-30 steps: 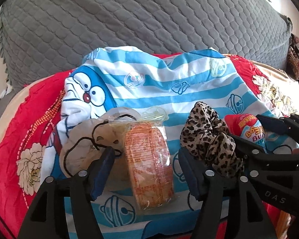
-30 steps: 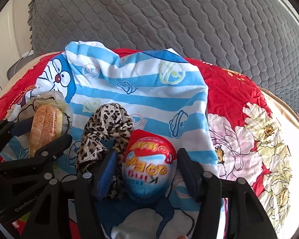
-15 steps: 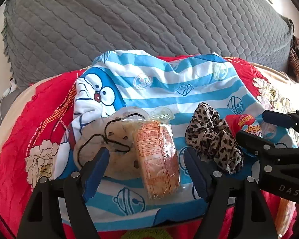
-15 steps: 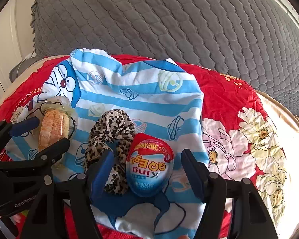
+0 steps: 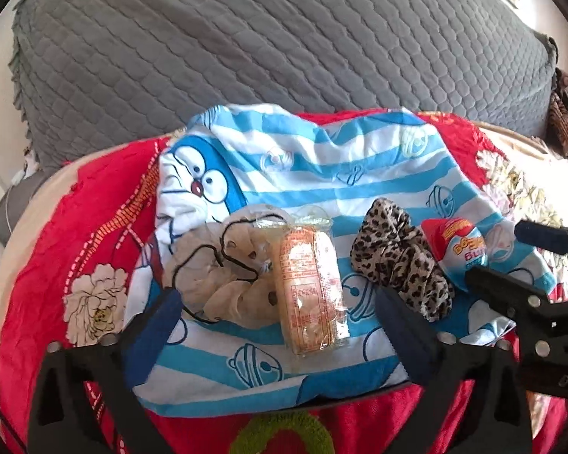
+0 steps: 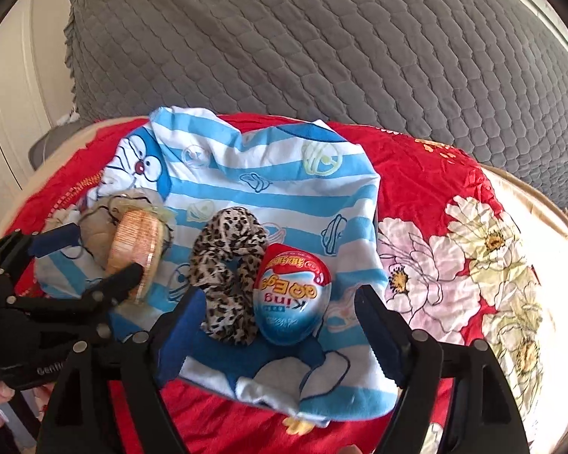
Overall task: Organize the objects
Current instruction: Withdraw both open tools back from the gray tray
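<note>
Four small items lined up on a striped cartoon cloth (image 5: 314,174).
Left gripper (image 5: 280,314) opening around the wrapped snack (image 5: 310,287), not touching; right gripper (image 6: 280,325) opening around the toy egg (image 6: 291,299) (pads clear).

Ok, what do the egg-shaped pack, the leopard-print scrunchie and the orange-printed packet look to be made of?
Red, white and blue egg-shaped pack: smooth, glossy shell with highlights, probably plastic or foil. Leopard-print scrunchie: soft gathered fabric with a slight satin sheen. Orange-printed packet: clear crinkly plastic film, glinting at the sealed ends; contents unclear.
</note>
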`<state>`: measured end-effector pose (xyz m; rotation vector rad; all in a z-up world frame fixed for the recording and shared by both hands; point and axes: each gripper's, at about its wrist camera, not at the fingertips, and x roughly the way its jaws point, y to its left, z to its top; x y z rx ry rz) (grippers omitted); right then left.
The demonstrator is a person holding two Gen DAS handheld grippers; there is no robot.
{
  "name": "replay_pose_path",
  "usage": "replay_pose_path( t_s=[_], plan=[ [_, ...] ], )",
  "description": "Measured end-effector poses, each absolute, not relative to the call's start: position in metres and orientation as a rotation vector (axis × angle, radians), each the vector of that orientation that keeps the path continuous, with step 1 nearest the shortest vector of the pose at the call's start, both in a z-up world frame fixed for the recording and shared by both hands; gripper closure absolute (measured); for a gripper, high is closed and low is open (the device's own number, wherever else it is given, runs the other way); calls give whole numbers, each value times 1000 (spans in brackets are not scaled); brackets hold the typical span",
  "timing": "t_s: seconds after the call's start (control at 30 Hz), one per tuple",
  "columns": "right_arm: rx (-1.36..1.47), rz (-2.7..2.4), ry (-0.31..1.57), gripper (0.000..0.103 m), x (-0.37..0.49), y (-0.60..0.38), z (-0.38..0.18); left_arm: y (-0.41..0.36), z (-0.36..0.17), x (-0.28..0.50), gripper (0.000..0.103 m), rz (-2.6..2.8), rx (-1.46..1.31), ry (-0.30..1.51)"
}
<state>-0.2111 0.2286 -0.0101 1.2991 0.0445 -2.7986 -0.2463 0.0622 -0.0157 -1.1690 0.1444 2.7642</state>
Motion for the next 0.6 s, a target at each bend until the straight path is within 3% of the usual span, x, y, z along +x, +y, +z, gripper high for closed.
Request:
replay_pose_path(
  t_s=[0.43,0.6],
  plan=[
    [1272,-2792,9,21,-187,225,2,62,-4,-233,1,2768,-1176,177],
    [1232,-2801,-16,16,-177,224,12,60,2,-226,1,2768,-1171,158]
  ],
)
